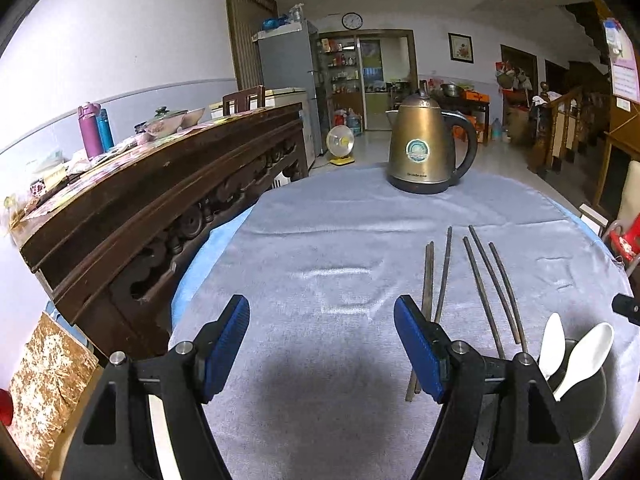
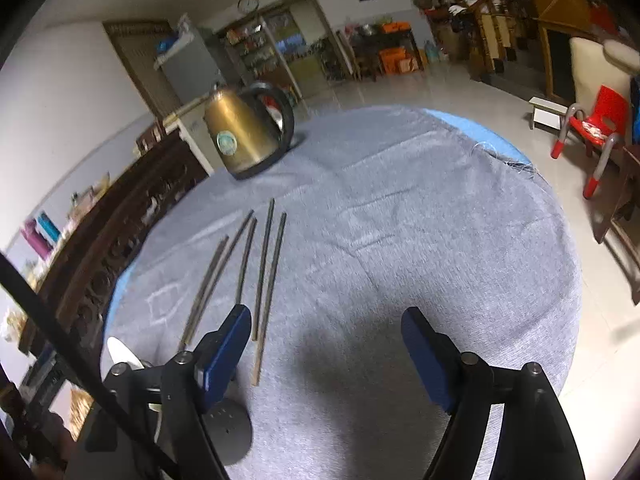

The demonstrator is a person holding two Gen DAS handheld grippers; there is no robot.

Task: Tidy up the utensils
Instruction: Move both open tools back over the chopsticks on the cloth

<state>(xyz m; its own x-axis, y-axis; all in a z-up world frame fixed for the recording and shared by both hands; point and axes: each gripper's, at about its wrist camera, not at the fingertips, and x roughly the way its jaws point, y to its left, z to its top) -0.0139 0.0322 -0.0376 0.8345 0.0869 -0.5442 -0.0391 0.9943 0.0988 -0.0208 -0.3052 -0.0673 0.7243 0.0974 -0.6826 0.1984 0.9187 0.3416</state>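
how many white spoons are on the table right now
2. Both white spoons lie together on a dark dish at the near edge, right of the chopsticks. The second spoon sits just left of the first. Others may be hidden behind the gripper.

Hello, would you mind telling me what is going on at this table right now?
A person is sorting utensils with two handheld grippers. Several dark chopsticks lie loose, roughly side by side, on the grey cloth, with a gold kettle at the far side. Two white spoons rest in a dark holder near the chopsticks. The left gripper and right gripper are both open and empty above the cloth, so nothing is being held at this moment.
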